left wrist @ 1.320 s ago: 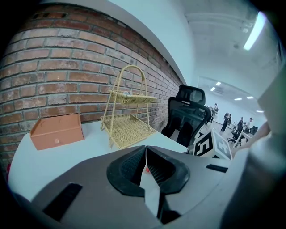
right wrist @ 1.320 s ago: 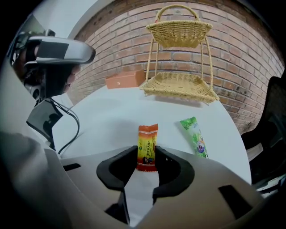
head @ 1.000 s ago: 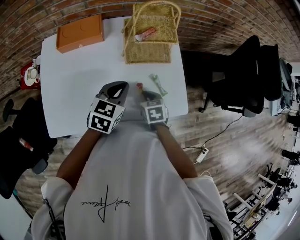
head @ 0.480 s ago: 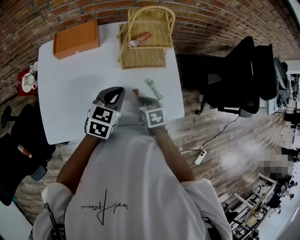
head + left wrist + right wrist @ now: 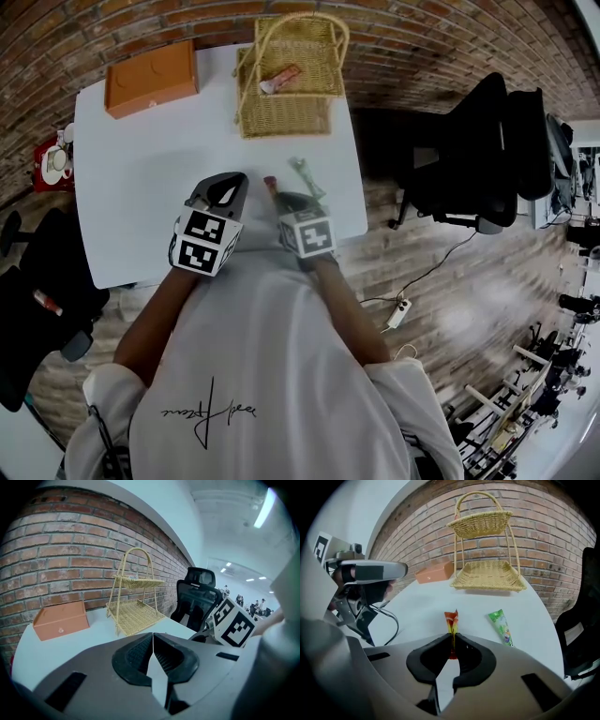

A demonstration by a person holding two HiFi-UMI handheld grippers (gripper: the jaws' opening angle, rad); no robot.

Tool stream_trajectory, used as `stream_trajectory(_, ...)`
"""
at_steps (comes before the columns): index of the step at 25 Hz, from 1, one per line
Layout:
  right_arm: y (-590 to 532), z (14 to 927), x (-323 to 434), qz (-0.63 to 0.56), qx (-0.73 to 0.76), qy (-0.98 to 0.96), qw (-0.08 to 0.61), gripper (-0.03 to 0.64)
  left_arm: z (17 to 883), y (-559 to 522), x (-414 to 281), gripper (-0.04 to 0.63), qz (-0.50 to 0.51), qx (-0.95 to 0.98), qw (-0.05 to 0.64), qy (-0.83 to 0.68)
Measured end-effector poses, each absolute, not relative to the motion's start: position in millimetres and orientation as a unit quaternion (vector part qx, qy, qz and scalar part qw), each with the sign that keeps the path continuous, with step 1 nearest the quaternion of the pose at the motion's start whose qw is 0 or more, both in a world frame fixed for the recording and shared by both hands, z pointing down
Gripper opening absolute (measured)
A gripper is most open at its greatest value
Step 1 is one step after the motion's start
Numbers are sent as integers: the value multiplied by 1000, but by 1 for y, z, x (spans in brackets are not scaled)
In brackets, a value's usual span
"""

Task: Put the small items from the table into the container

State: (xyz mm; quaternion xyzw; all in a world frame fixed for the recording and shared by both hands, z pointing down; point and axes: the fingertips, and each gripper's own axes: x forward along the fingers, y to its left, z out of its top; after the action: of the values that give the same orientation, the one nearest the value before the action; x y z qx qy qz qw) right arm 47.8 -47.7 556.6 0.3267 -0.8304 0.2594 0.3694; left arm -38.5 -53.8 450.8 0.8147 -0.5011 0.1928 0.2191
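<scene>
Right now the right gripper's (image 5: 452, 637) jaws pinch a red-orange sachet (image 5: 451, 619) at centre frame, seemingly raised just off the white surface (image 5: 417, 609), with a green sachet (image 5: 501, 626) lying to its right. The left gripper's (image 5: 153, 637) jaws are pressed together on nothing. The two-tier wicker basket (image 5: 487, 581) stands at upper centre.

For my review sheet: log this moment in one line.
right gripper: shut on red sachet | left gripper: shut, empty | green sachet: lying on table | wicker basket: beyond both sachets
</scene>
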Motion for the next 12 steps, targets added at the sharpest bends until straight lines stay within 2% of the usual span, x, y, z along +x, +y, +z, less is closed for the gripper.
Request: stream_trajectory(12,-52,522,45,279,323,-835,346,40,450,-57,-41,11,181,812,226,-506)
